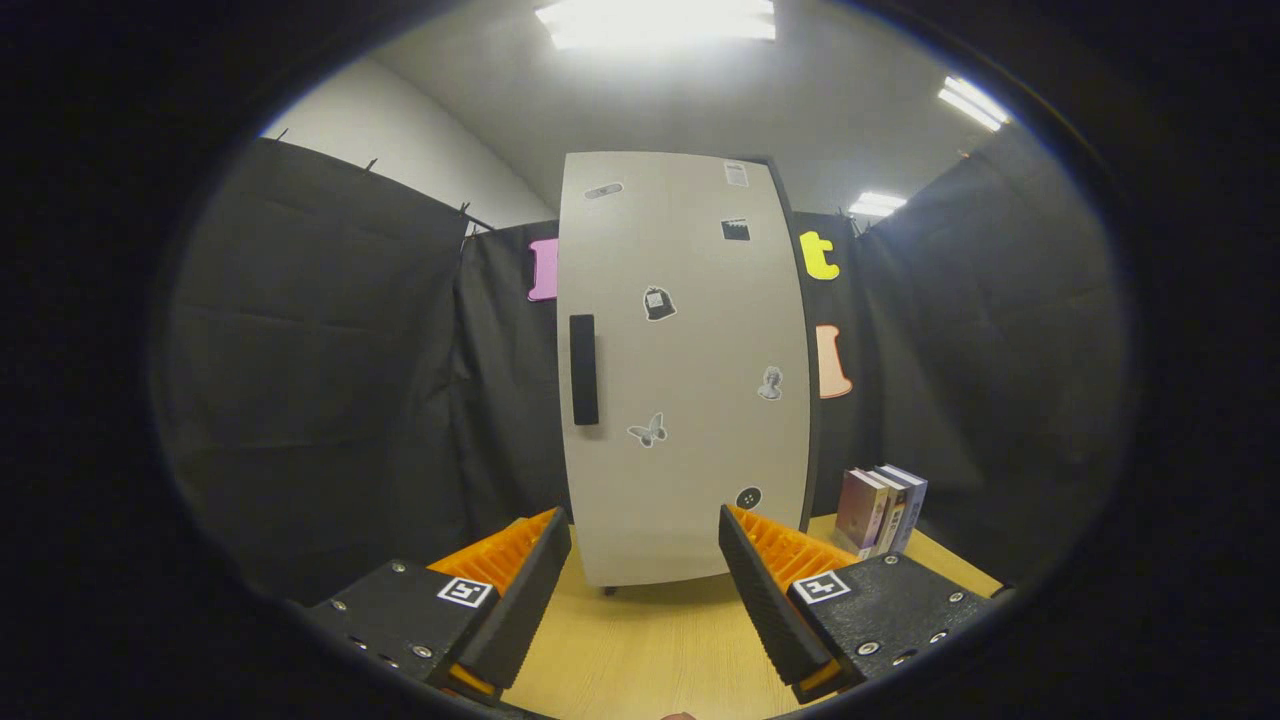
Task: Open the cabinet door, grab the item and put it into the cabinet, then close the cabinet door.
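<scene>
With its jaws wide and empty, the gripper [645,590] faces the closed, sticker-dotted white cabinet door [685,370], apparently lining up on its black bar handle [583,369], while the upright books [882,508] wait near the wooden tabletop's [640,650] right edge.

Wooden table [640,650] — black cloth wall [320,380]

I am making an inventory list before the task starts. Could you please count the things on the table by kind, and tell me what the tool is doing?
Cabinet, door closed: 1
Door handle: 1
Stickers on the door, for example the butterfly: 7
Books standing right of the cabinet: 3
Total: 12
The tool is open, holding nothing, above the table just before the cabinet.
</scene>
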The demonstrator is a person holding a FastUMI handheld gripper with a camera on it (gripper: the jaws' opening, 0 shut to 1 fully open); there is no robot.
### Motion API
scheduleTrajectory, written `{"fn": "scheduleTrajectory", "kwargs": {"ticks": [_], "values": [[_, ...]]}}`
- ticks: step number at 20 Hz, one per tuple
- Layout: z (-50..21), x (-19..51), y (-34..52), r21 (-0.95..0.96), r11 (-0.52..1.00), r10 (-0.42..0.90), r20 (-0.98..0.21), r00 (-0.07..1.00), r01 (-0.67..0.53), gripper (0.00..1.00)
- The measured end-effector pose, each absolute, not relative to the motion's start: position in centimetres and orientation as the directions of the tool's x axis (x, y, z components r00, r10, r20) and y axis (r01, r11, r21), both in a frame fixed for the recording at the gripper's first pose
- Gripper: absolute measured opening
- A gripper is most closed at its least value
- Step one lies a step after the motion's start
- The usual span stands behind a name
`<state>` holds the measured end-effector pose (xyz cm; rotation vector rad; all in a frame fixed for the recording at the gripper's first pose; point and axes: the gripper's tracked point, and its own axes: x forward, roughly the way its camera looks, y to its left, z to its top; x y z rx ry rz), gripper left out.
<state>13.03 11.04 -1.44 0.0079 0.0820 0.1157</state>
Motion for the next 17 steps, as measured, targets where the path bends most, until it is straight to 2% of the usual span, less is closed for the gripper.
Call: {"fn": "scheduleTrajectory", "kwargs": {"ticks": [17], "values": [[-2.19,12.49,10.51,0.04,0.995,0.099,-0.073,0.992,-0.096,0.93]]}}
